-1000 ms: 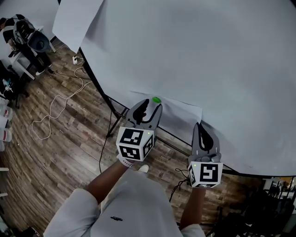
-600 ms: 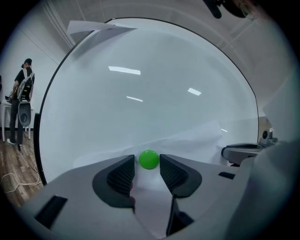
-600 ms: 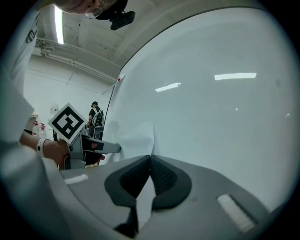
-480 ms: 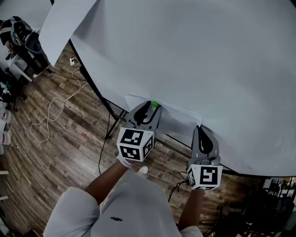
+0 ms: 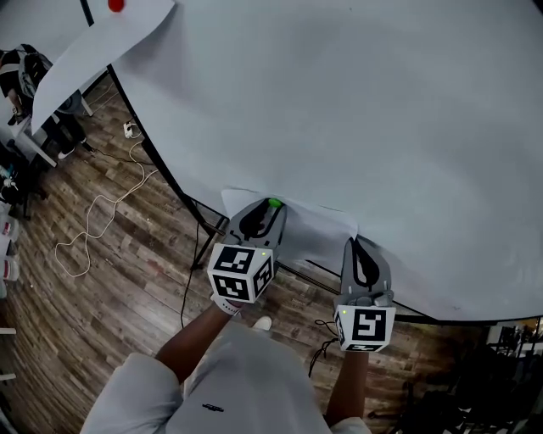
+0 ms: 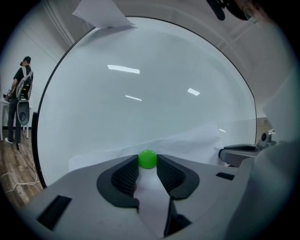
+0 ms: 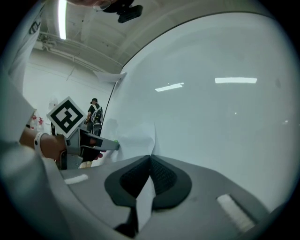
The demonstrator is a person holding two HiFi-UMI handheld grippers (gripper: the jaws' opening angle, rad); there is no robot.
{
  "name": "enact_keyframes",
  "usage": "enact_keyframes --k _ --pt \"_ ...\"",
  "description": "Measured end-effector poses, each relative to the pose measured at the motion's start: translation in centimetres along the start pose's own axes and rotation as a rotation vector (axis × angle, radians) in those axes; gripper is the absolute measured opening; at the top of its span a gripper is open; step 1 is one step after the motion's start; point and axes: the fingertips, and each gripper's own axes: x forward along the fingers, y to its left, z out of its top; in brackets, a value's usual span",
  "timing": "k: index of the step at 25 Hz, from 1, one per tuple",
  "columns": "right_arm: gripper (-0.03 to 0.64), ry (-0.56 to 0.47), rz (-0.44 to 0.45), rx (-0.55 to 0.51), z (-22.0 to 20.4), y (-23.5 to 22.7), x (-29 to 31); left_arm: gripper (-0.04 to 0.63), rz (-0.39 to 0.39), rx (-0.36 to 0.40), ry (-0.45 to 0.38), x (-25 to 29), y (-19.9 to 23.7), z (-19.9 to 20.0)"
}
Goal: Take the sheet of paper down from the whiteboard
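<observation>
Low on the whiteboard, the sheet of paper lies against the bottom rim. It is white like the board, so its creased edges and faint shadow mark it out. Its upper left part is pinned by a small green magnet. Its right edge bows off the surface and shows a sharp fold in the right gripper view.

The left gripper points at the board and its jaws are closing. The green magnet sits between their tips, which look to touch it on both sides in the left gripper view. The right gripper has its jaws pressed together on the paper's right edge, and a strip of the sheet runs down between the ribbed pads.

A second sheet hangs at the board's upper left corner under a red magnet.

A second ago the green magnet stood clear beyond the left gripper's wider-spread tips, and now it is framed by them. The right gripper pinches the same edge as before. The head view has tipped upward, so the red magnet has come into sight.
</observation>
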Motion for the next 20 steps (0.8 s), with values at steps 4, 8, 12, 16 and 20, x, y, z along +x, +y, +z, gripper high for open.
enact_keyframes --k 4,8,12,16,20 --pt "0.011 -0.005 -0.003 0.014 0.0 0.1 -0.1 0.126 0.001 0.003 -0.012 -0.5 -0.1 0.4" --pt "0.009 -0.011 -0.011 0.033 -0.1 -0.1 -0.5 0.126 0.002 0.002 -0.012 -1.6 -0.1 0.2" --pt "0.009 -0.020 -0.012 0.046 -0.1 0.3 -1.0 0.126 0.007 -0.006 -0.013 -3.0 0.0 -0.2" --pt "0.009 -0.020 -0.035 0.060 -0.3 0.5 -1.9 0.127 0.001 -0.007 -0.021 -4.5 -0.3 -0.1" --pt "0.011 -0.020 -0.084 0.087 -0.9 -0.1 -3.7 0.127 -0.011 -0.007 -0.031 -6.0 -1.1 -0.1"
